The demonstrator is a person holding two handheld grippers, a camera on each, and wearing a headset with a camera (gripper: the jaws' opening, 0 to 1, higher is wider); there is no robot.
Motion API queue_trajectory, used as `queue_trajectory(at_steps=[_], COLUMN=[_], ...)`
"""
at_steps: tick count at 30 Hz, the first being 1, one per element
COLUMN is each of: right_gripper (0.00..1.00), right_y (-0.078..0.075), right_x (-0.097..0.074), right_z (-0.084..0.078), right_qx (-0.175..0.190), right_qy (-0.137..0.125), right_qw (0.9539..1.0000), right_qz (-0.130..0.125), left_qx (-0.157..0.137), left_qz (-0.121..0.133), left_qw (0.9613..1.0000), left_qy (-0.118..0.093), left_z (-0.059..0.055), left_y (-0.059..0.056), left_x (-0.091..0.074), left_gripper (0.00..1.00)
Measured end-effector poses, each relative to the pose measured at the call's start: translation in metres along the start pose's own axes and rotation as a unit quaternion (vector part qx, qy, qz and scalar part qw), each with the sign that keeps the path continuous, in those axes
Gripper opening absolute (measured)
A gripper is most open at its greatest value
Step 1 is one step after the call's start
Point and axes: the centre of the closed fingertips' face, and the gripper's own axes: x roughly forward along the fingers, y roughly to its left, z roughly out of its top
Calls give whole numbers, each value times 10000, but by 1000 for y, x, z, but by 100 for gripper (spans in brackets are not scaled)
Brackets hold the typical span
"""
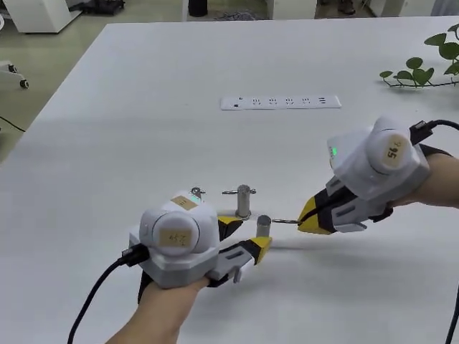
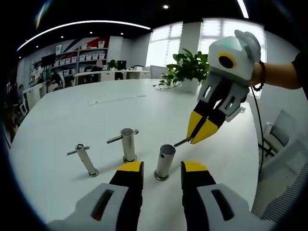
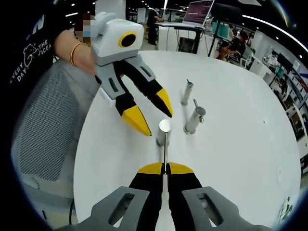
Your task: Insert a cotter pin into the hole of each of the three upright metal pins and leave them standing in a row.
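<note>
Jaws of the right gripper [image 3: 165,168] are clenched on a cotter pin [image 3: 165,144], a thin grey wire that runs straight out toward 12 o'clock in the right gripper view. Its tip meets the near metal pin [image 3: 163,130] just under the flat top. I cannot tell whether it has entered the hole.

In the left gripper view the left gripper [image 2: 162,169] is released. Its yellow-tipped jaws stand at 3 and 9 o'clock of the near metal pin [image 2: 165,161], with a gap showing on each side. The right gripper [image 2: 202,130] comes in from 2 o'clock.

Look of the pins: short grey steel cylinders with flat tops and small flanged feet, all upright on the white table [image 1: 143,107].

Count:
- Metal pins: 3. The near metal pin is bare. The middle metal pin [image 2: 127,144] sits at 10 o'clock of it, and the far metal pin [image 2: 85,159] is further out at 9 o'clock.
- Cotter pins: 3. One is held. A second cotter pin [image 2: 118,138] crosses the middle pin's head, and a third cotter pin [image 2: 77,150] crosses the far one's.
- Grippers: 2.

In the head view, a white power strip [image 1: 280,102] lies at 12 o'clock of the pins, well apart. A green plant [image 1: 423,64] is at 2 o'clock, at the table's edge.
</note>
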Motion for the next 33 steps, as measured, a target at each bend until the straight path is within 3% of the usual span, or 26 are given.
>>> queue_trajectory(at_steps=[11, 22, 27, 33], right_gripper=[0, 0, 0, 0], right_y=[-3, -1, -4, -3], right_x=[6, 8, 13, 17], right_z=[0, 5, 10, 15], right_qx=[-112, -336, -480, -506], right_qy=[-20, -165, -244, -264], right_qw=[9999, 9991, 9983, 9981], right_qz=[91, 186, 207, 220], left_qx=[155, 423, 562, 544], left_qz=[-122, -24, -136, -101], left_qw=[9998, 9990, 9983, 9984], left_qy=[74, 106, 117, 141], left_z=[-2, -1, -2, -5], left_y=[-8, -5, -5, -4], left_x=[14, 17, 18, 19], left_gripper=[24, 11, 11, 11])
